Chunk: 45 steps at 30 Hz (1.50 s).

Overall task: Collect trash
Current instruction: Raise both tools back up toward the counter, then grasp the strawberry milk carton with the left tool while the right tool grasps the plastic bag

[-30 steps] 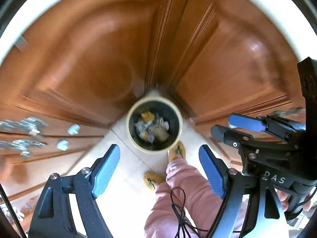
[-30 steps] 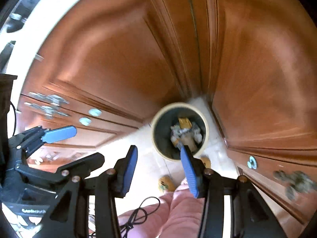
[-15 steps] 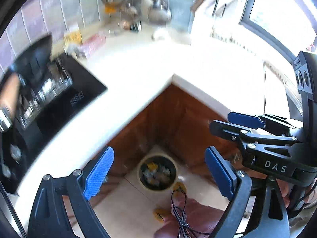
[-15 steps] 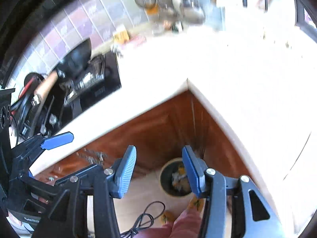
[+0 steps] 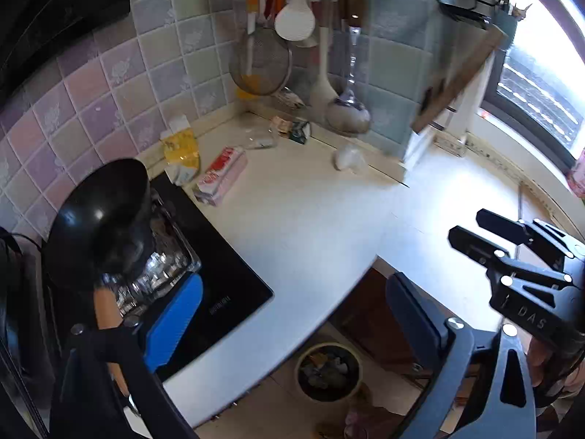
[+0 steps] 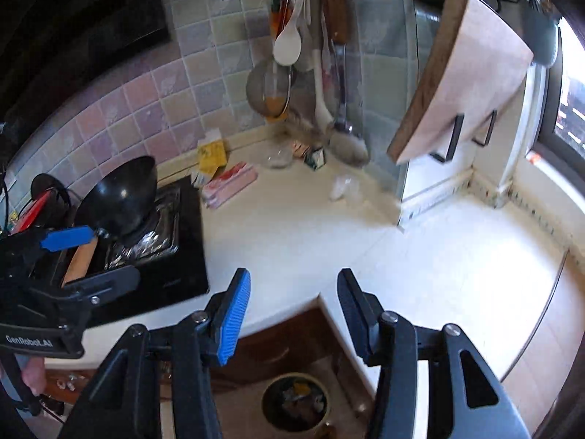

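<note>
Both grippers are open and empty, held above the corner of a white countertop (image 5: 310,226). My left gripper (image 5: 292,325) also shows at the left of the right wrist view (image 6: 91,256). My right gripper (image 6: 292,314) shows at the right of the left wrist view (image 5: 486,241). Trash lies at the back of the counter: a pink packet (image 5: 221,175) (image 6: 230,183), a yellow-white bag (image 5: 181,155) (image 6: 211,153), a clear plastic wrapper (image 5: 261,141) (image 6: 278,159), small cartons (image 5: 292,128) (image 6: 310,153) and a crumpled white piece (image 5: 347,157) (image 6: 342,186). A round bin (image 5: 329,371) (image 6: 296,406) with trash stands on the floor below.
A black stove (image 5: 204,270) with a black wok (image 5: 102,216) is on the left. Utensils and a strainer (image 5: 261,60) hang on the tiled wall. A wooden board (image 6: 464,80) leans at the right near the window. Brown cabinets (image 6: 285,344) are under the counter.
Both grippers have tilted and risen from looking down at the bin and cabinet doors to facing the countertop and back wall. Both stay open and empty.
</note>
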Each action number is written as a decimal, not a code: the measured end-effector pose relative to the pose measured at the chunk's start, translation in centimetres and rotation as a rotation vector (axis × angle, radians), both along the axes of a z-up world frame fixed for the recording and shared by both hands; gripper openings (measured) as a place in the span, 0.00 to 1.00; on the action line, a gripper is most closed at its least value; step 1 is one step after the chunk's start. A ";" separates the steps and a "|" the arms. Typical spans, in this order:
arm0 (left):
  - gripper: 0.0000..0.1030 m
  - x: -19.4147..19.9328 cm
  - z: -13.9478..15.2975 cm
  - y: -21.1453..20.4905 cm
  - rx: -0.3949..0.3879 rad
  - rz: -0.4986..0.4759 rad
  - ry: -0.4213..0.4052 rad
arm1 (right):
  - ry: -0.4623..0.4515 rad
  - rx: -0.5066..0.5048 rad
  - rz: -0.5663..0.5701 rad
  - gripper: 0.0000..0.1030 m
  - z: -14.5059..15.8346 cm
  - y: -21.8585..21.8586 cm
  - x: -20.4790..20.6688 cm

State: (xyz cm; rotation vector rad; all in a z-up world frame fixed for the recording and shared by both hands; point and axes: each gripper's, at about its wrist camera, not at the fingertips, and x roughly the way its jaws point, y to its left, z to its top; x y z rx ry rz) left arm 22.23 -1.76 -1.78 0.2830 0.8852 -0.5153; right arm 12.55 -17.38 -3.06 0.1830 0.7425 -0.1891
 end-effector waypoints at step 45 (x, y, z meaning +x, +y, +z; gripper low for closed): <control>0.99 36.7 -20.1 -4.7 0.247 0.289 0.274 | 0.185 -0.244 -0.100 0.38 -15.7 -10.3 27.3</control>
